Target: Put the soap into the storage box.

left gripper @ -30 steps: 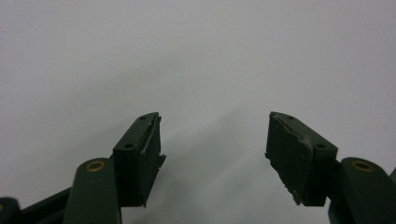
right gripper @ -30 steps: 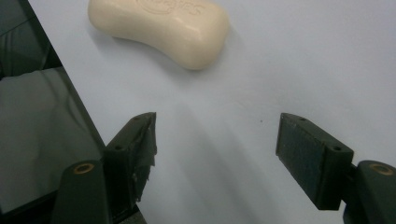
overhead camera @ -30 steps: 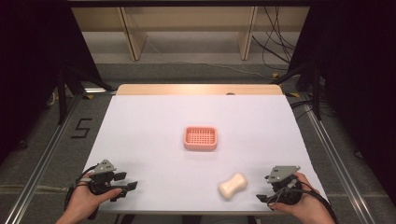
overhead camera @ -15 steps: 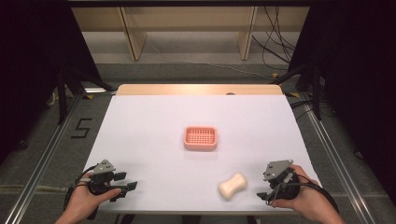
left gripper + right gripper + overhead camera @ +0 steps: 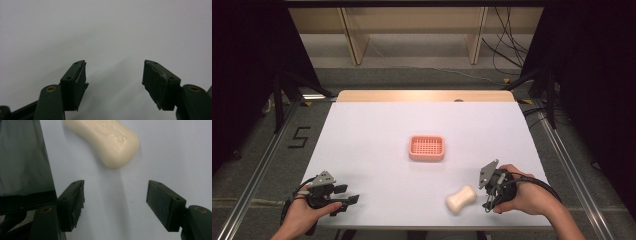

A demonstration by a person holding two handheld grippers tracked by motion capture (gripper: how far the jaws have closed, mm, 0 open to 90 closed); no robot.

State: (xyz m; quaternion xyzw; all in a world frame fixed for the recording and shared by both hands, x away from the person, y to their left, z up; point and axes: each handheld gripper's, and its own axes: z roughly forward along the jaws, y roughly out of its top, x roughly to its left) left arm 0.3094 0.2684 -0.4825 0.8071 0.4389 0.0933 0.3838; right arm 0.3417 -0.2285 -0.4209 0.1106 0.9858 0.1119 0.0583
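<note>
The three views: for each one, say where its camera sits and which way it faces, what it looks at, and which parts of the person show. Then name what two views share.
High view: above the person's side, facing forward and down on the white table, pink tray and soap bar; both hands, left gripper, right gripper.
Left gripper view: rides the left gripper, looking along its open jaws at bare table.
Right gripper view: rides the right gripper, open jaws toward the soap bar.
Shared: high and right gripper views both show the soap bar.

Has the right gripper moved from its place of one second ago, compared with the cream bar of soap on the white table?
Yes. The right gripper has moved up the table's near right corner, closer beside the cream bar of soap, which stayed put.
</note>
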